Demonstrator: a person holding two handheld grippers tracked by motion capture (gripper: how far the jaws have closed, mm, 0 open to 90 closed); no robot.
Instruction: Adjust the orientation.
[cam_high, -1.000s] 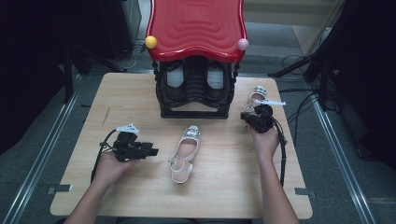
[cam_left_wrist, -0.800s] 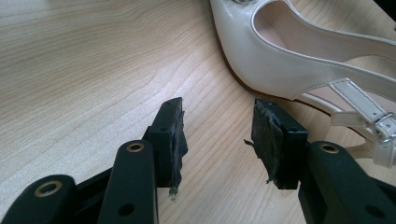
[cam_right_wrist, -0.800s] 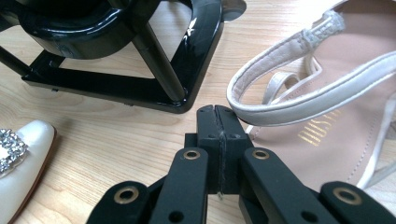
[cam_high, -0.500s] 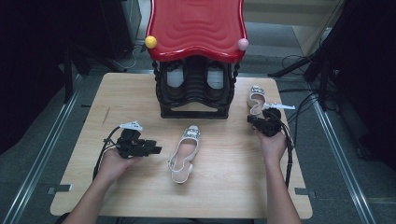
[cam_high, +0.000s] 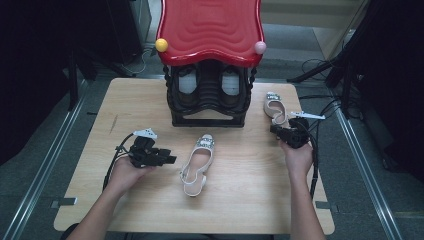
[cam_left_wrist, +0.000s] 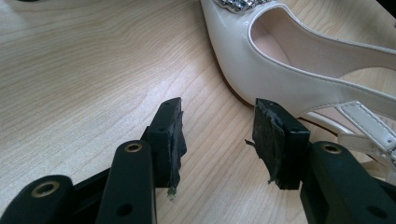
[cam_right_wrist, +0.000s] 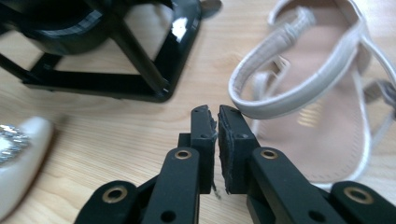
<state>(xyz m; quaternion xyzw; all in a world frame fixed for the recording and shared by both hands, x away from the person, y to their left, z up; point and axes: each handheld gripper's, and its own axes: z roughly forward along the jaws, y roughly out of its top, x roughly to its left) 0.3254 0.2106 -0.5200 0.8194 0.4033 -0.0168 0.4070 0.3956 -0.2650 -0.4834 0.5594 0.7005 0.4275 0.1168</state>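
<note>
In the high view, a white slingback shoe (cam_high: 198, 164) lies in the lower middle of the frame on the table (cam_high: 150, 105). Its toe points toward the black shoe rack (cam_high: 209, 102) with a red top, probably so it can go in toe first. The left tool (cam_high: 167, 159) rests just beside it with the jaws well apart and nothing between them, aimed at the shoe's side, seemingly ready to take it. The second shoe (cam_high: 275, 107) lies at the right of the rack. The right tool (cam_high: 276, 131) sits at its heel; its jaws have just been opening, only a narrow gap shows, and they hold nothing.
</note>
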